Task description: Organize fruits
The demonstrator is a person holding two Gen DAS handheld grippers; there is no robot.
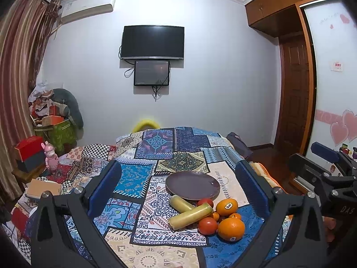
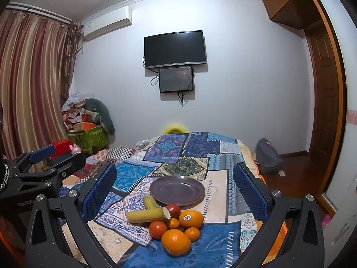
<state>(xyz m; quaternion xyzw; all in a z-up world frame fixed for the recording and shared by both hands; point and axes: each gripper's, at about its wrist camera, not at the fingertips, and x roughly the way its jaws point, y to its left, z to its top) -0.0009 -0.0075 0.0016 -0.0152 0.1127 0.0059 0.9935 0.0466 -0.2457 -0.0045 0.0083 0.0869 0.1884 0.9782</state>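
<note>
Purple plate (image 1: 193, 185) flat and empty on patchwork cloth (image 1: 138, 178). Fruit heaped just in front of plate, on the camera side: two yellow-green cobs (image 1: 190, 214) crossed, the farther one touching plate rim; red tomato (image 1: 205, 202) tucked against plate edge behind cobs; second tomato (image 1: 207, 226) at the near side of the pile. Stickered orange (image 1: 226, 206) just right of the cobs, near plate rim; larger orange (image 1: 231, 229) nearest the camera, farthest from plate; small tangerines (image 1: 234, 216) wedged between the two. Same pile confirmed from right wrist view: plate (image 2: 177, 189), cobs (image 2: 146, 215), stickered orange (image 2: 191, 218), large orange (image 2: 176, 241), tomatoes (image 2: 158, 229), tangerines (image 2: 191, 233). Left gripper (image 1: 178, 185) held above cloth on the near side of plate, blue pads spread wide, nothing between them, clear of all fruit. Right gripper (image 2: 175, 185) likewise above cloth short of plate, fingers spread wide, gripping nothing. Each tool partly visible at the edge of the other's view, well apart from plate. Television (image 1: 152, 42) on wall far beyond plate, smaller screen (image 1: 151, 73) just beneath it.
</note>
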